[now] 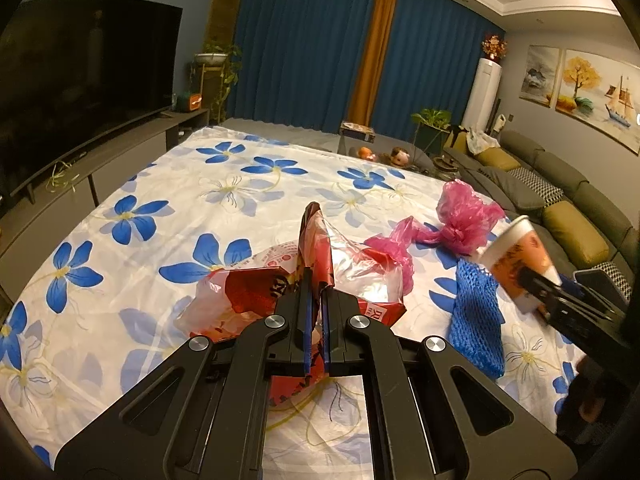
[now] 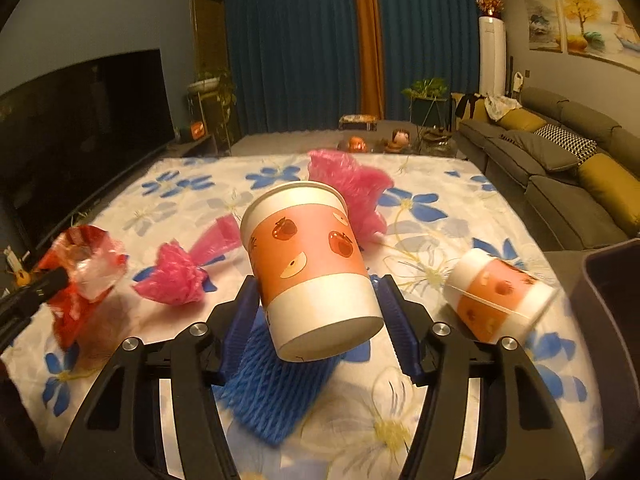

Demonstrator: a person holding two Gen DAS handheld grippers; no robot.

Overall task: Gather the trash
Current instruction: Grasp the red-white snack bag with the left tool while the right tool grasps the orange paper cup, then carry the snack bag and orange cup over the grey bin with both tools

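Right gripper (image 2: 316,300) clamped on paper cup (image 2: 310,264), lifted off floral cloth (image 2: 420,420); left gripper (image 1: 316,284) pinched on red wrapper (image 1: 316,240); both in hand, none seen binned; left lying: pink bag (image 2: 176,276), blue net (image 2: 276,396), second cup (image 2: 500,300)

Floral sheet (image 1: 168,184) fills mid-frame in both views. TV (image 1: 80,80) upper left on a low cabinet (image 1: 120,152), plant stand (image 1: 216,68) just right of it. Blue curtains (image 1: 304,48) top centre with an orange strip (image 1: 376,48). White AC tower (image 1: 482,92), paintings (image 1: 592,92) and grey sofa (image 1: 560,184) with olive cushions (image 1: 576,236) at right.
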